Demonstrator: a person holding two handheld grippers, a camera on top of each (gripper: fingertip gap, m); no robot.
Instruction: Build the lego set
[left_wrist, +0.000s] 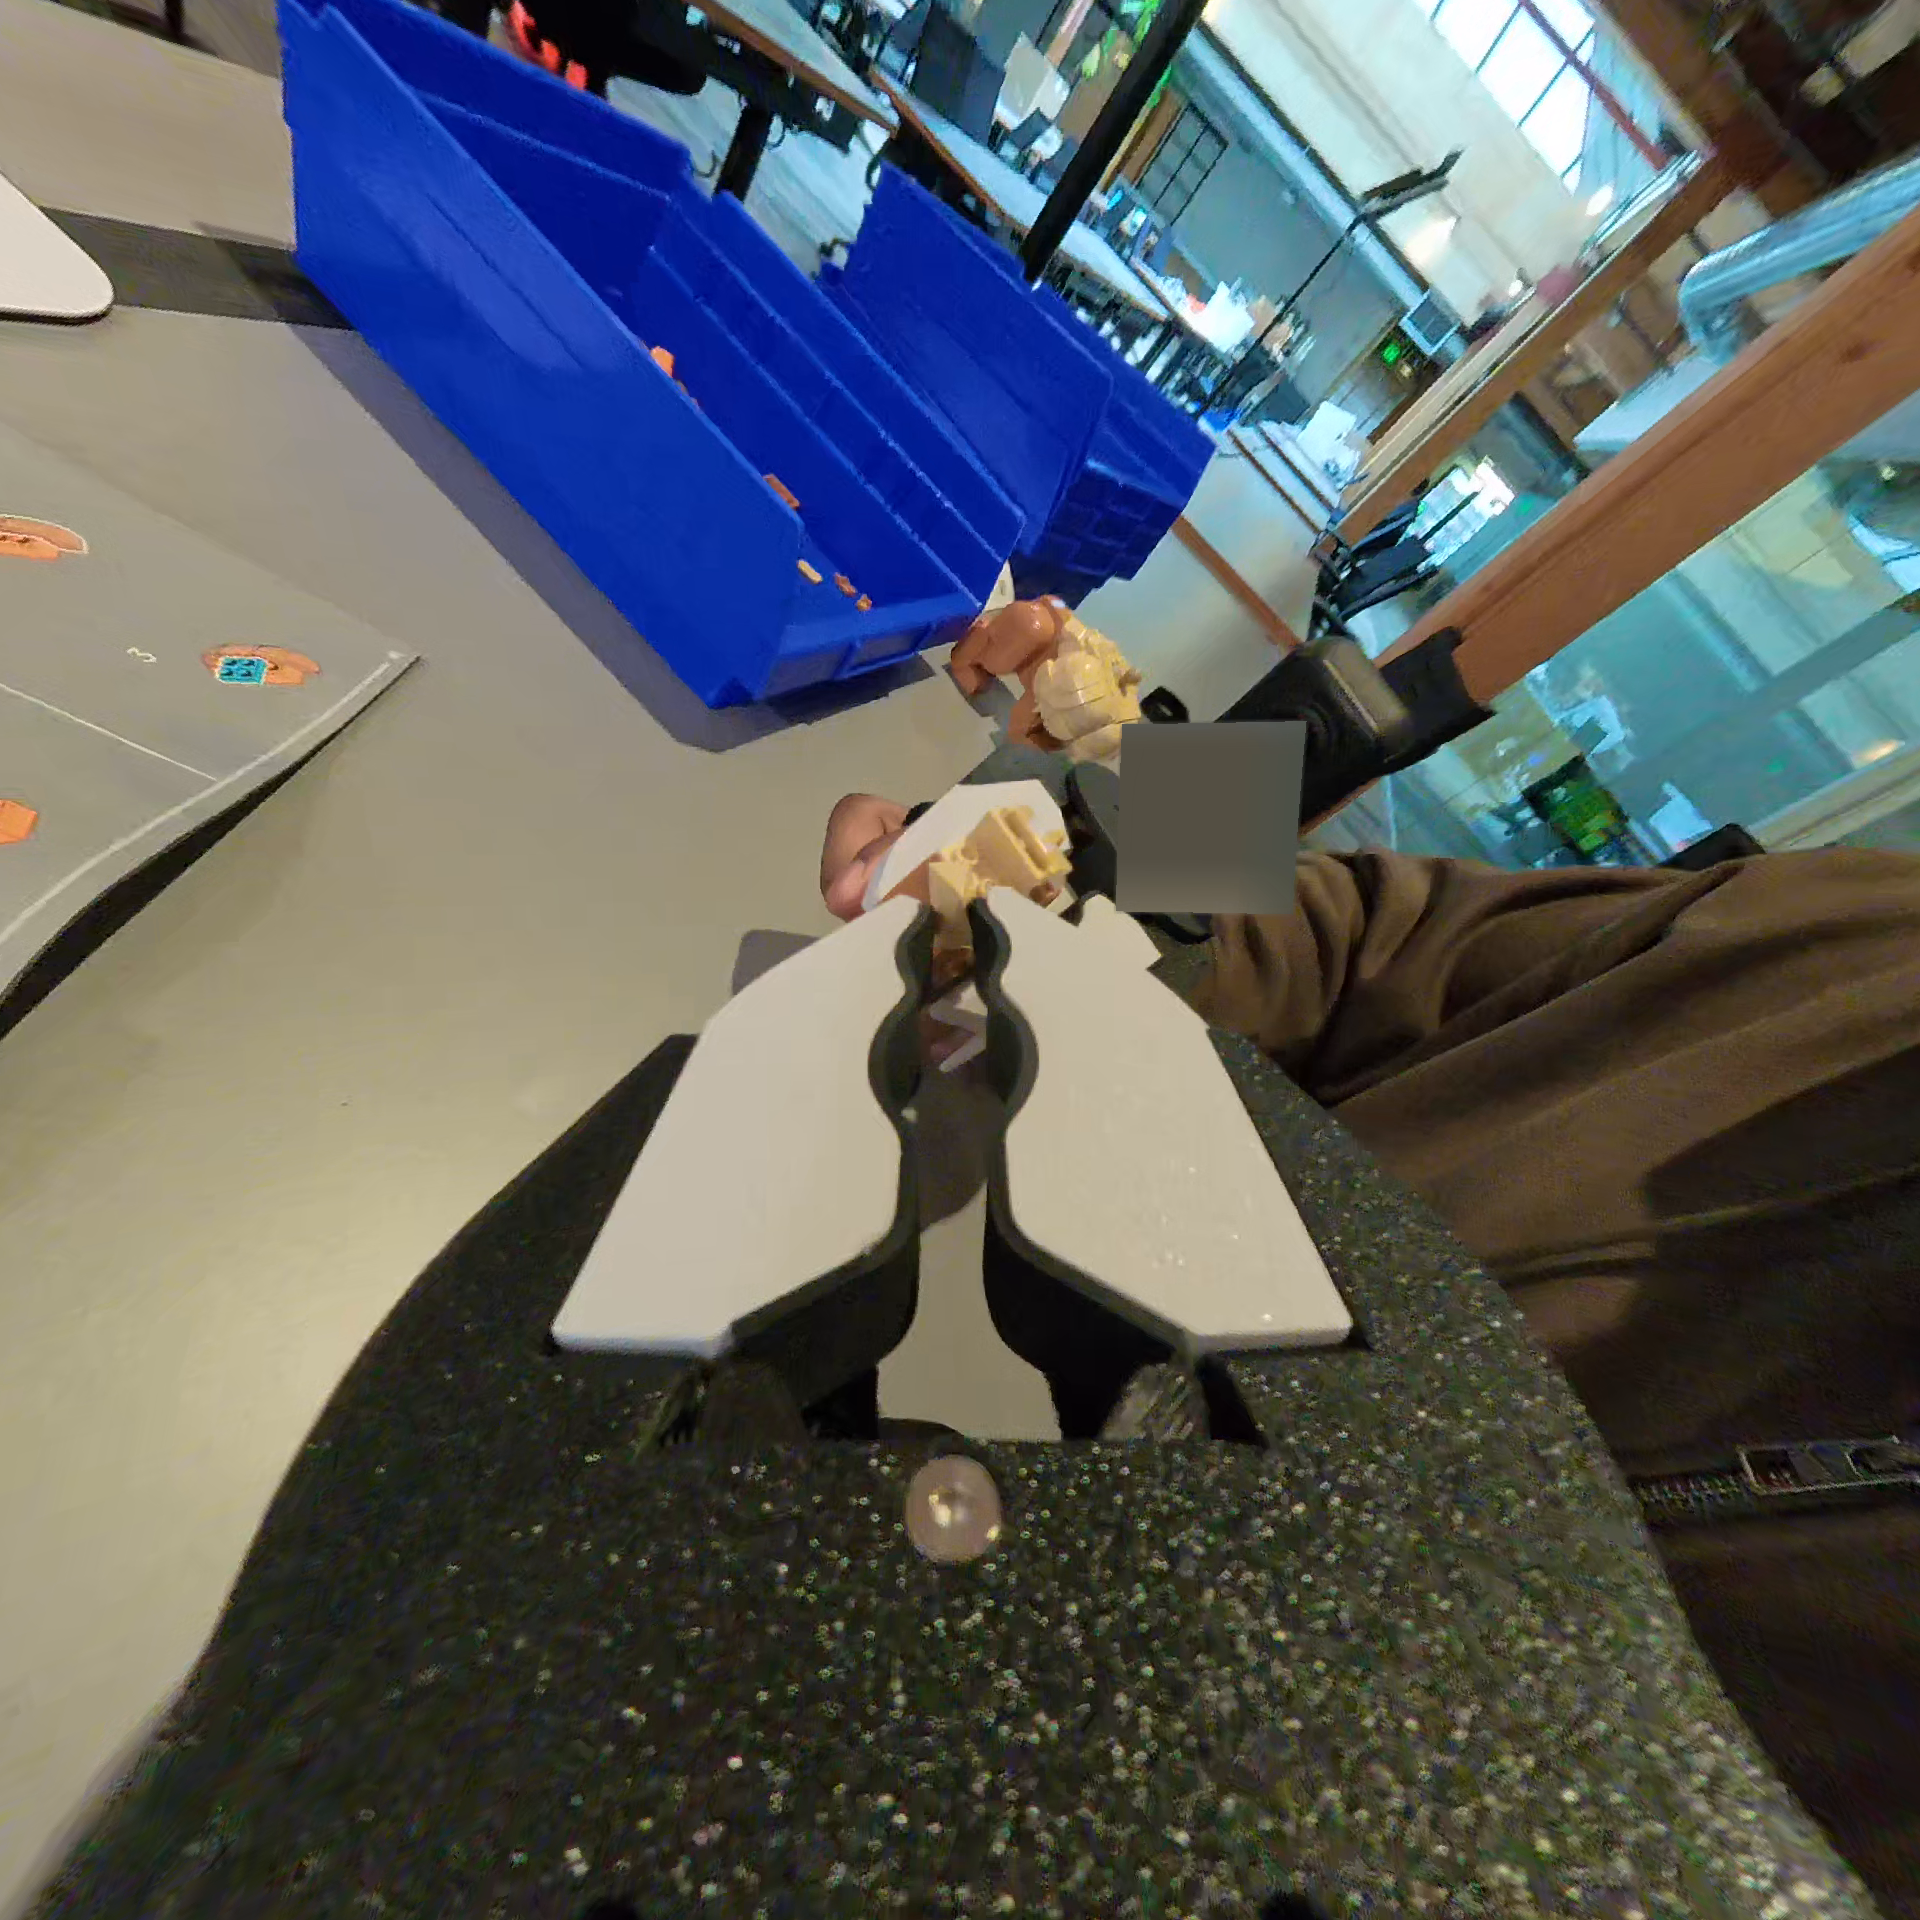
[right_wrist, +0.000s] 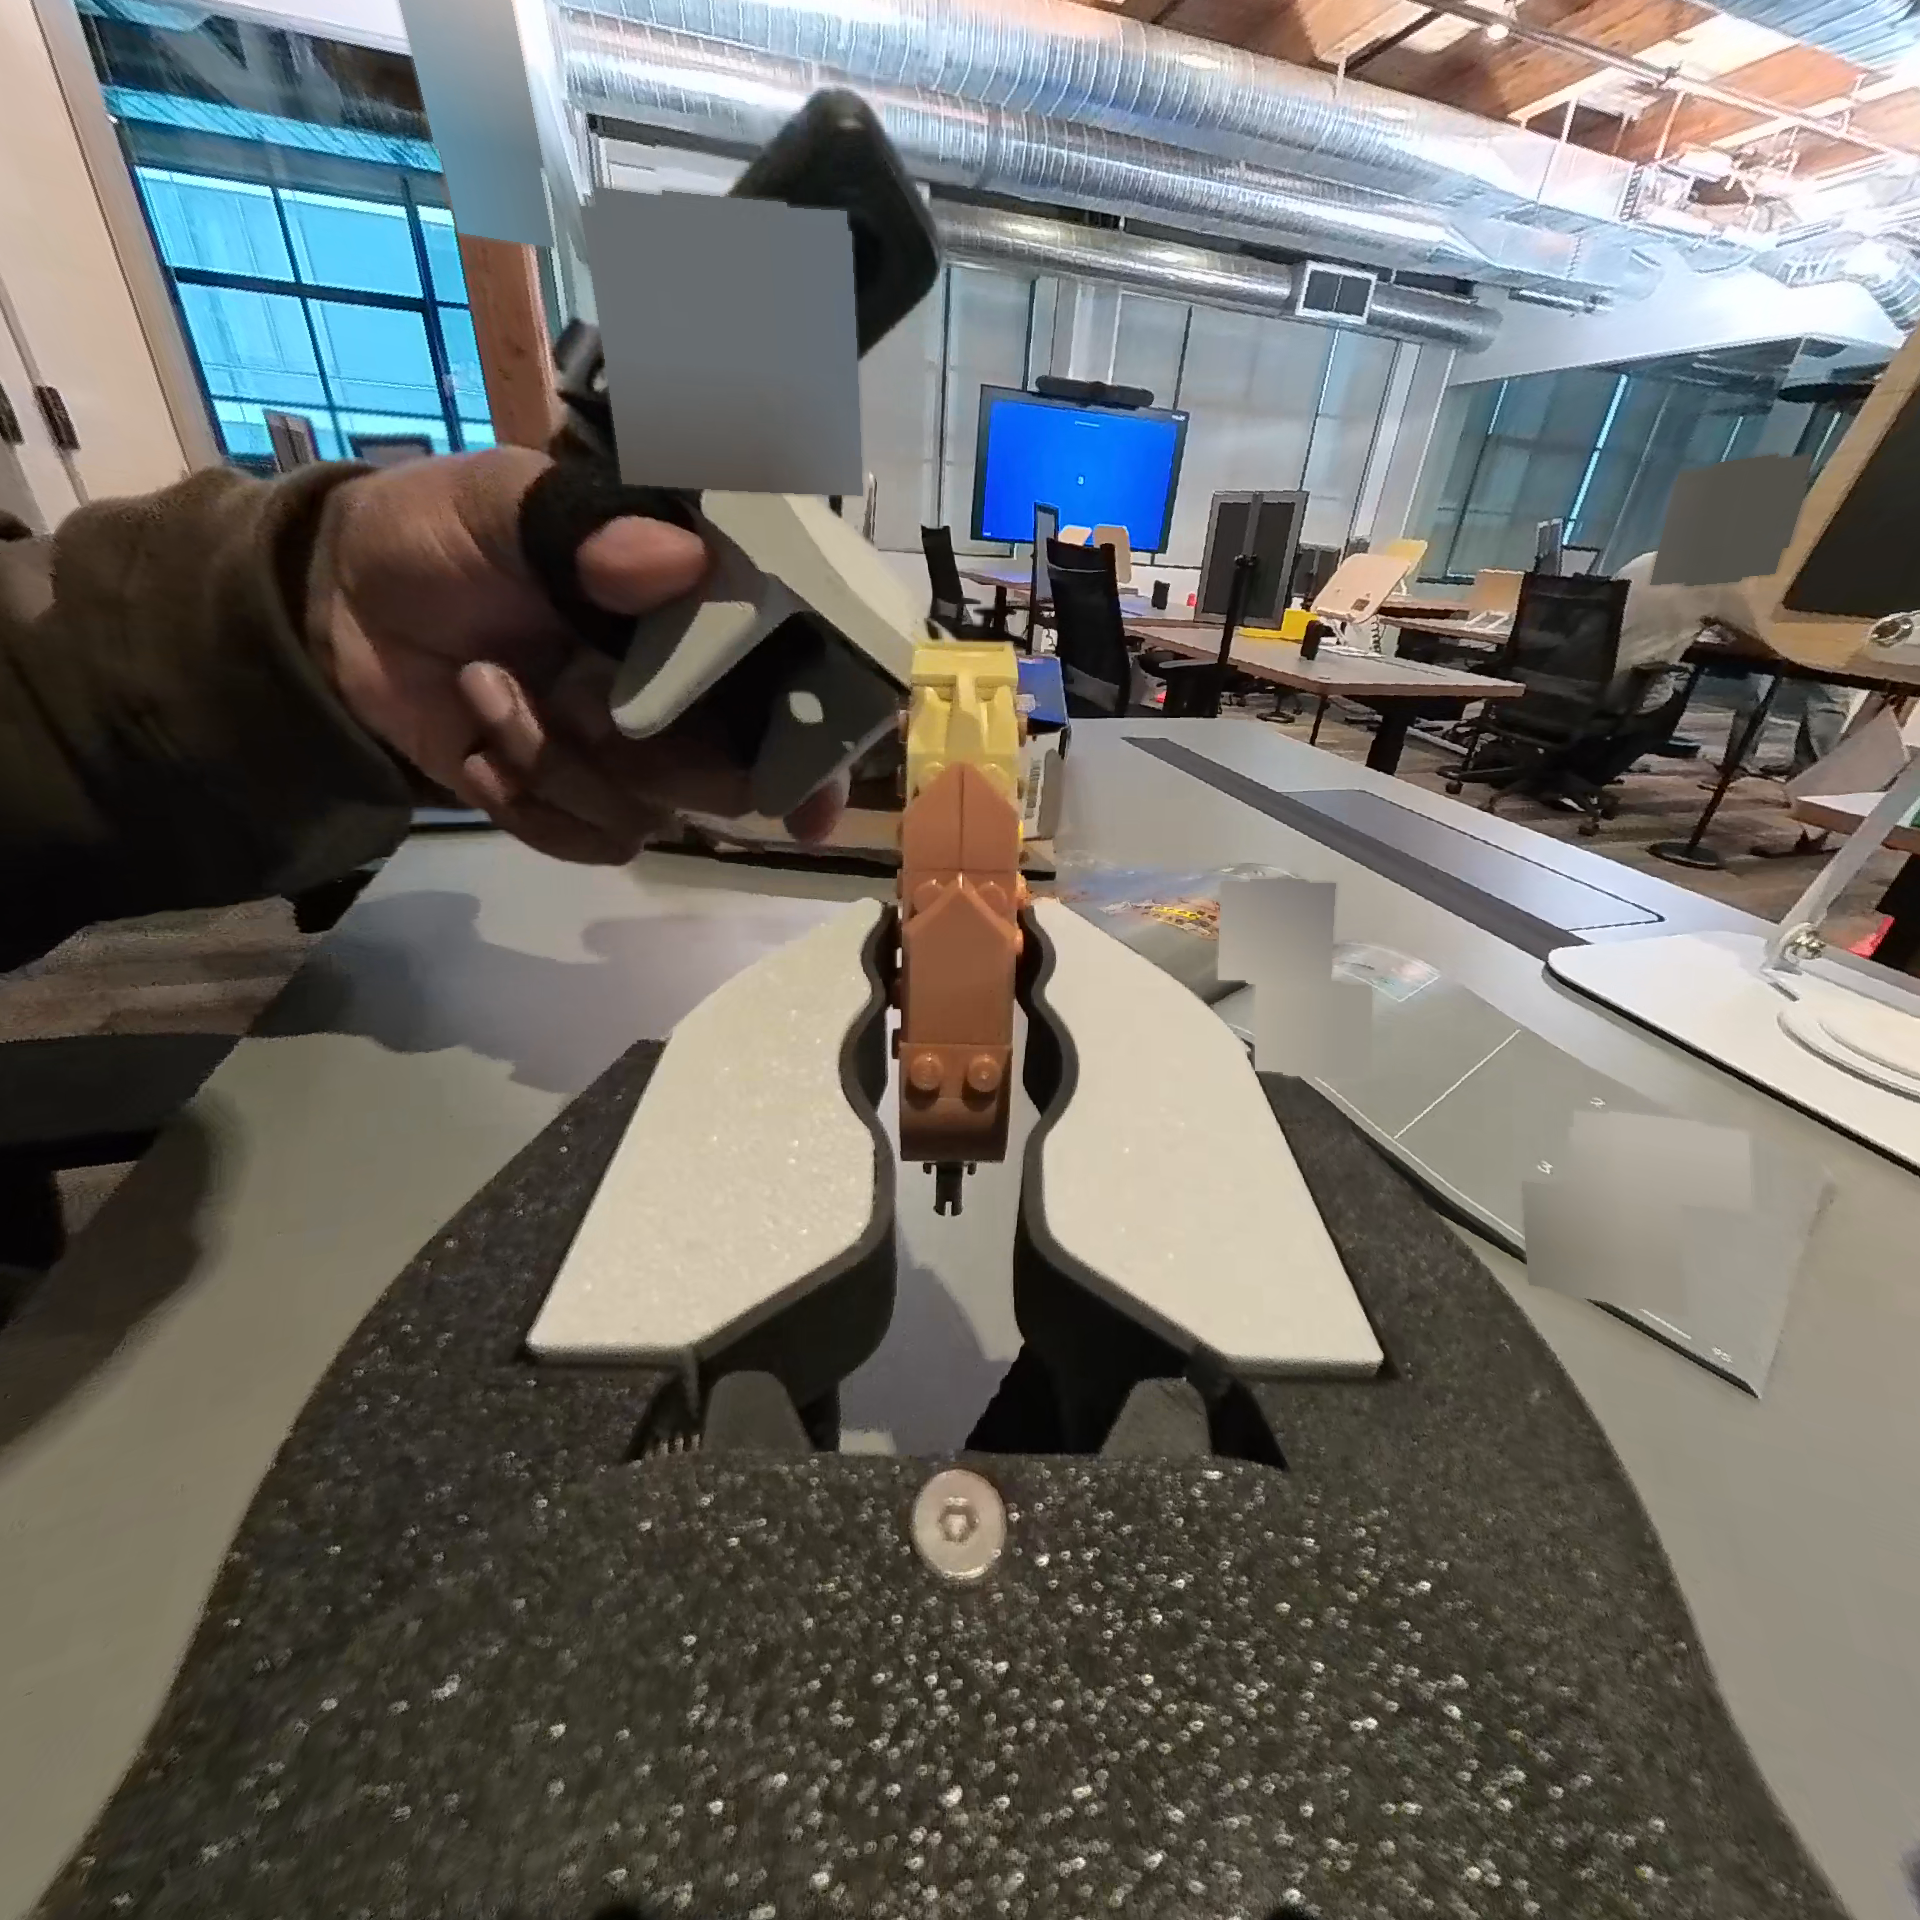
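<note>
Left wrist view: instruction sheet (left_wrist: 156, 707) far left of the left hand-held gripper (left_wrist: 951, 920), blue bins (left_wrist: 582, 416) ahead-left on the tabletop (left_wrist: 416, 987), left hand-held gripper clenched on a small tan lego piece (left_wrist: 997, 852) at its tips. Right wrist view: right hand-held gripper (right_wrist: 956, 925) grasping the brown-and-tan lego build (right_wrist: 958, 904), upright between its fingers; other hand-held gripper touches the build's tan top from upper left.
</note>
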